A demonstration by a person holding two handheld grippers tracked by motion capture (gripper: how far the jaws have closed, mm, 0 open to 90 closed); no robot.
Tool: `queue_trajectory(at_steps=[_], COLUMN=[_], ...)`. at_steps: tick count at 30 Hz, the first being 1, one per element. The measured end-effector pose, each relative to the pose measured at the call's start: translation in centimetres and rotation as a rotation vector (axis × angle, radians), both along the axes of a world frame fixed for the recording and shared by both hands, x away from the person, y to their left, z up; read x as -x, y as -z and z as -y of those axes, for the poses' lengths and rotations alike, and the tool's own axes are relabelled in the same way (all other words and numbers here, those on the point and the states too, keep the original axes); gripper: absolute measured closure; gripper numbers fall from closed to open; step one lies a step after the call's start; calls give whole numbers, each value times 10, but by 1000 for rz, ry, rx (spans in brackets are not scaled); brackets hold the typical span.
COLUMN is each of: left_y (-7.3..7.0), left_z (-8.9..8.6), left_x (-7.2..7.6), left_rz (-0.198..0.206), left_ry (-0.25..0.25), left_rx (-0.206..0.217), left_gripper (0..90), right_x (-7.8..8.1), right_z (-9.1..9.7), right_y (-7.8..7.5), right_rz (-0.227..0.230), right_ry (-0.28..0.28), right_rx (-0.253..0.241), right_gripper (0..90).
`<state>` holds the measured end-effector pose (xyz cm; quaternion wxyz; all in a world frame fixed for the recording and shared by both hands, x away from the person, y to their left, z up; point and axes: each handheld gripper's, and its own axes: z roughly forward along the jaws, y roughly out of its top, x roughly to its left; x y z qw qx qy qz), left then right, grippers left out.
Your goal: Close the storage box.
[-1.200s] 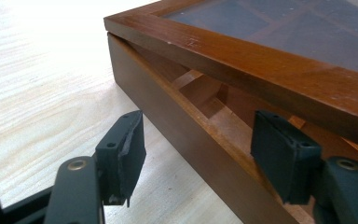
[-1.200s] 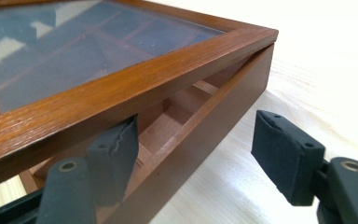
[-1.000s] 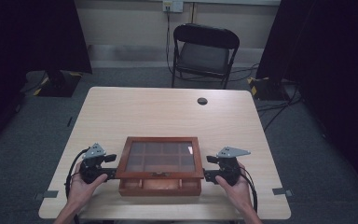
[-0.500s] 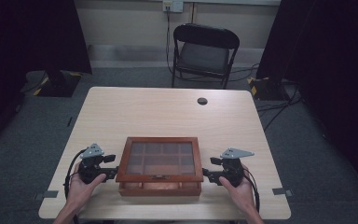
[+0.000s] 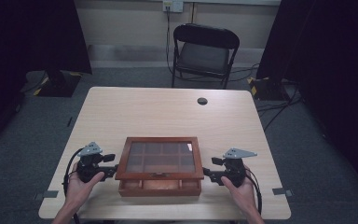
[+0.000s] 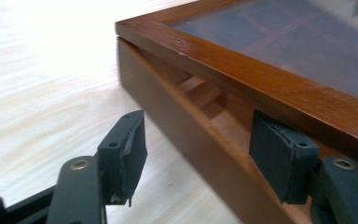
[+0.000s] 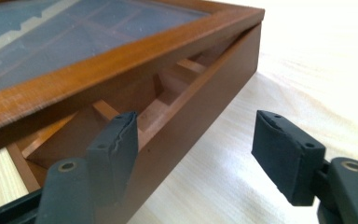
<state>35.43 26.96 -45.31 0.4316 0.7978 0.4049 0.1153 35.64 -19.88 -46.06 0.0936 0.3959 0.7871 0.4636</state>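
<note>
Item: wooden box (image 5: 160, 185), glass lid (image 5: 160, 157) raised, near table (image 5: 168, 112) edge. My left gripper (image 5: 113, 167) – jaws just narrowing, straddling its side wall, ungripped. My right gripper (image 5: 208, 171) – likewise straddling, slack.

Light wood table (image 5: 168, 116) sitting on grey carpet floor (image 5: 307, 154), w/ a black folding chair (image 5: 204, 51) standing behind it. Pale wall (image 5: 130, 23) running along the back, outlet (image 5: 172, 4) w/ cable hanging down. Dark curtains (image 5: 28, 37) hanging both sides; cables lying at right.
</note>
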Motion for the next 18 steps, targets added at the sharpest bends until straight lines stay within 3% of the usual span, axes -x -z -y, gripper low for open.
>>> queue_trajectory(at_steps=[2,5,7,10,14,18], left_y=[0,4,6,6,5,1], left_z=[-2,-6,-9,-5,-6,-9], left_x=[0,0,-2,-4,-5,-6], left_rz=[7,-6,-17,-6,-7,16], left_ry=[-10,-29,-31,-33,-36,-68], left_rx=[-38,-39,11,-19,-12,-22], left_gripper=[362,362,345,341,318,294], right_x=[0,1,1,0,0,-1], right_z=[0,1,3,1,0,8], right_y=[-2,-2,-1,-1,0,-2], right_rz=[6,9,6,5,-1,5], right_ry=[-1,12,12,0,8,68], right_rx=[-12,4,-14,-10,-5,-6], right_gripper=[314,330,319,314,310,285])
